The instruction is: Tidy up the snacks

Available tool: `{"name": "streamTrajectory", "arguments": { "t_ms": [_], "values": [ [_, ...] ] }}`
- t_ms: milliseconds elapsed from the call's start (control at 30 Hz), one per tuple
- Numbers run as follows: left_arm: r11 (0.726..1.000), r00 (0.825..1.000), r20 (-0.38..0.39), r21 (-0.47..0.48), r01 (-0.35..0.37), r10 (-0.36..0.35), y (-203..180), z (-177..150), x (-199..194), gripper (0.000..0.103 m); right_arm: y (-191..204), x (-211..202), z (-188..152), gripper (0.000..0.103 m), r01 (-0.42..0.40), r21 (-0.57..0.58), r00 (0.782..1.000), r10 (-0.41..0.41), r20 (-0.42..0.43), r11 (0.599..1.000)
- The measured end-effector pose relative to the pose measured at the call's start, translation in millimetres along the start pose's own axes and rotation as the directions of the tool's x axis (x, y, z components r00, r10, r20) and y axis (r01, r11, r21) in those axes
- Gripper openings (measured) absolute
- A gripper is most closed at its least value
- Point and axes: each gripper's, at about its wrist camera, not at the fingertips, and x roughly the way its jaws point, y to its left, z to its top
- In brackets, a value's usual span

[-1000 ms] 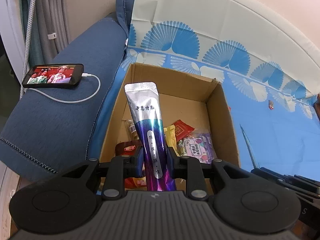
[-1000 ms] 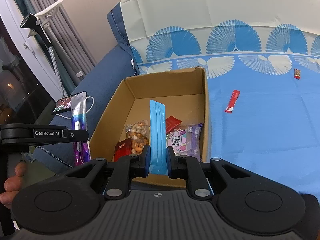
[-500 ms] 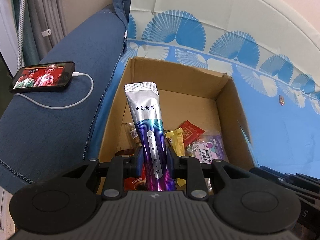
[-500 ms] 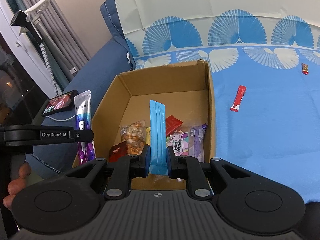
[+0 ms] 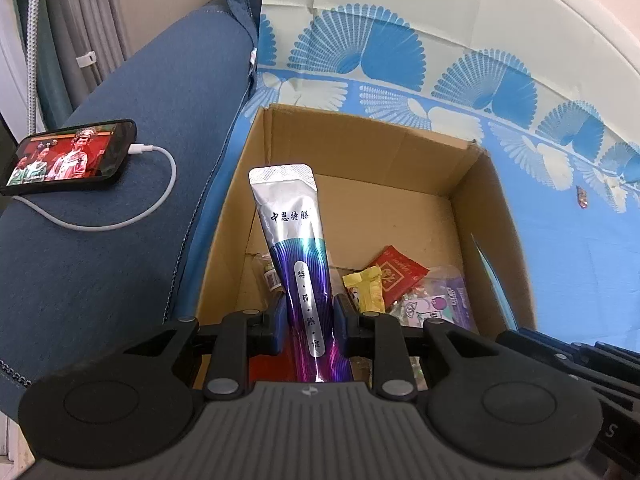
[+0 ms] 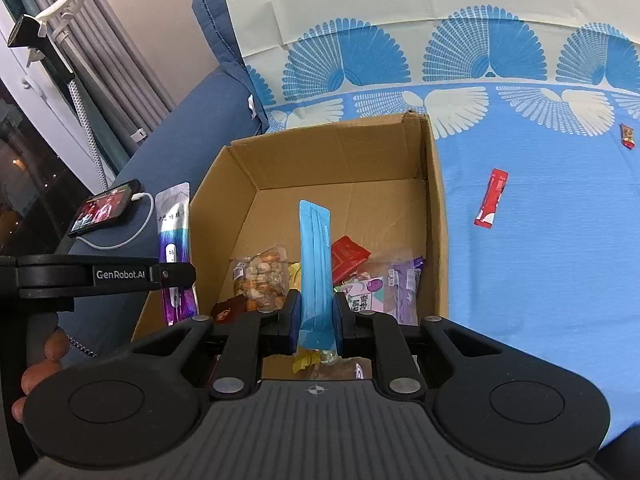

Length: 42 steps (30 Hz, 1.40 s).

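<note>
A: Left wrist view: the left tool point(image 5: 307, 322) is clamped on a silver and purple pouch point(image 5: 294, 240), which stands up over the open cardboard box point(image 5: 472, 184). Why hold it by the bottom end?

B: Probably so it can drop in long-side down once released. The right tool point(image 6: 316, 316) does the same with a blue stick packet point(image 6: 316, 248), pinched near its base, pointing to 12 o'clock above the box.

A: What is inside?

B: A nut bag point(image 6: 262, 276) at 10 o'clock of the blue packet, a purple candy bag point(image 6: 384, 292) at 3 o'clock.

A: Anything left out?

B: A red stick point(image 6: 491, 198) and a small sweet point(image 6: 627, 136) on the blue bed sheet point(image 6: 540, 260), at 2 o'clock of the box.
</note>
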Motion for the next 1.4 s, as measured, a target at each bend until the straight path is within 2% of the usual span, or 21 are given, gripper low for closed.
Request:
{"name": "streamTrajectory", "arguments": {
  "t_ms": [267, 300, 333, 367, 400, 433, 500, 567, 633, 900, 1000, 1167, 1400],
  "values": [
    [0.999, 0.999, -0.016, 0.007, -0.042, 0.042, 2.5, 4.6, 21.4, 0.028, -2.2, 15.8, 4.5, 0.019, -0.001, 0.016, 1.0, 0.001, -0.012, 1.0],
    [0.999, 0.999, -0.019, 0.004, -0.048, 0.048, 4.0, 4.7, 24.6, 0.034, -2.8, 18.3, 5.5, 0.02, -0.004, 0.021, 1.0, 0.004, -0.014, 1.0],
    [0.999, 0.999, -0.027, -0.002, -0.045, 0.045, 6.2, 5.1, 27.2, 0.051, -3.5, 20.7, 6.0, 0.022, -0.01, 0.029, 1.0, 0.01, -0.019, 1.0],
    [0.999, 0.999, -0.034, -0.011, -0.038, 0.038, 8.4, 5.2, 28.3, 0.062, -4.3, 24.8, 7.0, 0.022, -0.009, 0.042, 1.0, 0.011, -0.028, 0.999],
    [0.999, 0.999, -0.037, -0.024, -0.032, 0.031, 10.9, 5.0, 28.1, 0.088, -5.0, 28.4, 7.7, 0.033, -0.012, 0.051, 0.999, 0.014, -0.044, 0.999],
    [0.998, 0.999, -0.035, -0.043, -0.035, 0.034, 13.8, 4.1, 25.7, 0.103, -5.8, 31.5, 7.6, 0.053, -0.01, 0.066, 0.998, 0.014, -0.065, 0.998],
    [0.996, 0.999, -0.013, -0.064, -0.053, 0.053, 18.0, -0.6, 18.2, 0.103, -5.7, 31.5, 5.9, 0.066, -0.003, 0.085, 0.998, 0.009, -0.07, 0.996],
    [0.996, 0.997, -0.017, -0.035, -0.078, 0.078, 17.4, -6.3, 11.9, 0.103, -3.3, 26.8, 2.3, 0.068, -0.003, 0.062, 0.997, 0.008, -0.076, 0.998],
    [0.996, 0.996, -0.02, -0.025, -0.089, 0.089, 17.9, -14.0, 5.1, 0.103, -1.4, 19.7, -2.1, 0.075, 0.0, 0.049, 0.997, 0.004, -0.077, 0.999],
    [0.997, 0.997, -0.034, -0.034, -0.072, 0.071, 14.0, -51.2, -38.3, 0.103, 19.8, -19.8, -30.2, 0.083, 0.003, -0.03, 0.995, -0.006, -0.1, 1.0],
    [0.997, 0.998, -0.016, -0.035, -0.067, 0.066, 10.6, -65.3, -58.5, 0.103, 30.0, -40.5, -38.8, 0.087, 0.016, -0.075, 0.998, -0.021, -0.063, 0.997],
    [0.996, 0.994, 0.063, -0.011, -0.089, 0.09, 3.7, -77.3, -91.4, 0.103, 43.4, -75.2, -49.5, 0.095, 0.026, -0.159, 1.0, -0.023, 0.018, 0.987],
    [0.995, 0.988, 0.118, 0.005, -0.104, 0.103, -4.8, -96.9, -126.3, 0.103, 47.1, -111.3, -63.3, 0.102, 0.046, -0.171, 0.995, -0.03, 0.092, 0.984]
  ]
}}
